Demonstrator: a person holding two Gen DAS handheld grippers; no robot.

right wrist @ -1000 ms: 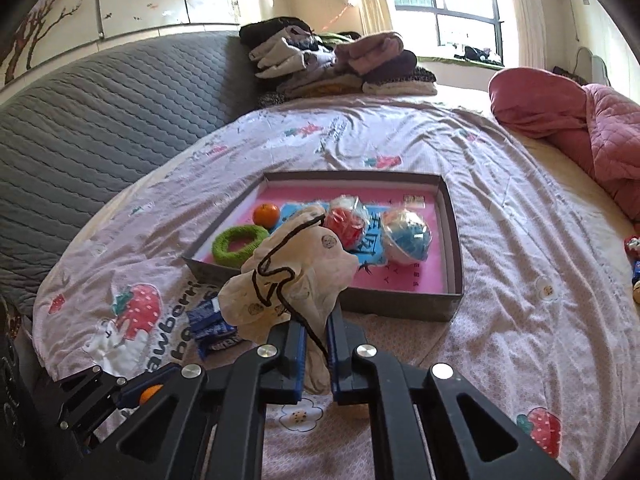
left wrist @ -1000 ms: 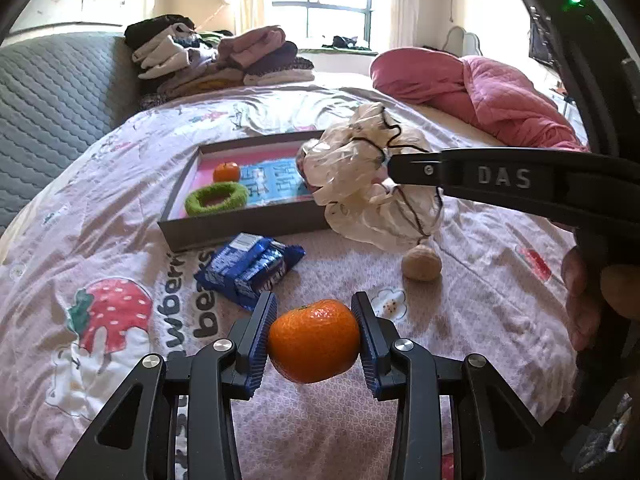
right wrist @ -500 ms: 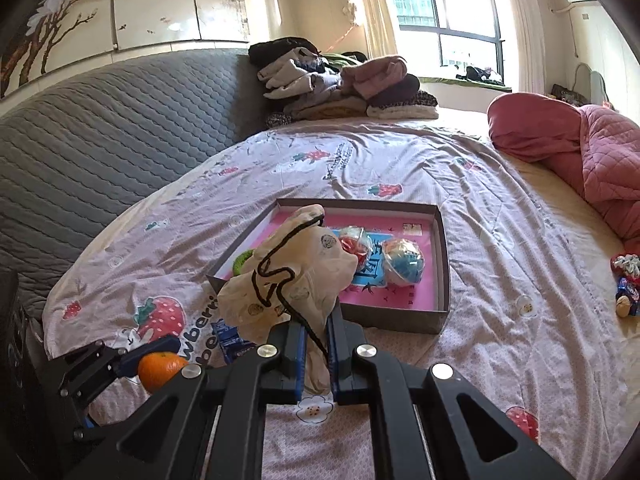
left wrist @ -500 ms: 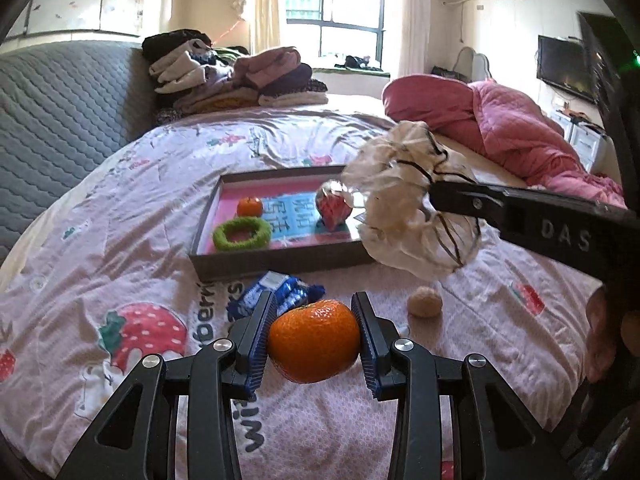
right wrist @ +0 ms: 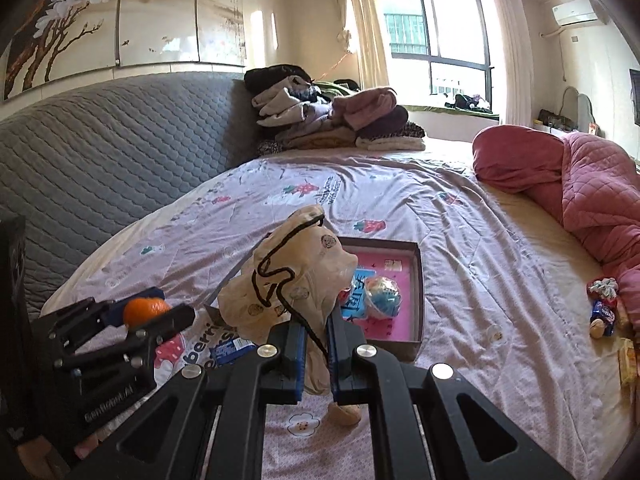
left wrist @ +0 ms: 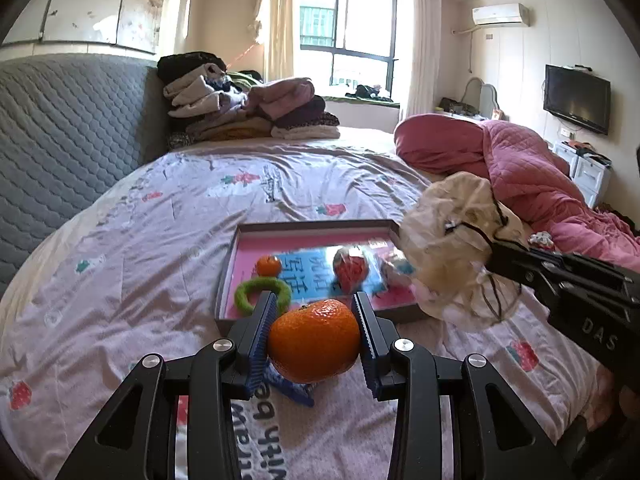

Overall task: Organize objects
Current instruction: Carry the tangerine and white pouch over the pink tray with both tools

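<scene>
Above the bed, left tool [left wrist: 314, 336] grips orange [left wrist: 314, 342], right tool [right wrist: 316, 344] pinches bag [right wrist: 288, 280]; bag may slip.

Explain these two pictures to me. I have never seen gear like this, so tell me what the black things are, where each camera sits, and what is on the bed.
No robot here: a person holds one pair of black tongs in each hand, and a fisheye camera on each pair looks forward along its two fingers. One picture comes from the left tongs, which are shut on a mandarin. The other comes from the right tongs, which are shut on a crumpled beige drawstring bag. Each pair also shows up in the other's picture.

Below them is a bed with a strawberry-print sheet. On it lies a shallow tray with a pink floor, holding a second small mandarin, a green ring and two wrapped balls. A blue snack packet and a walnut lie on the sheet near the tray.
</scene>
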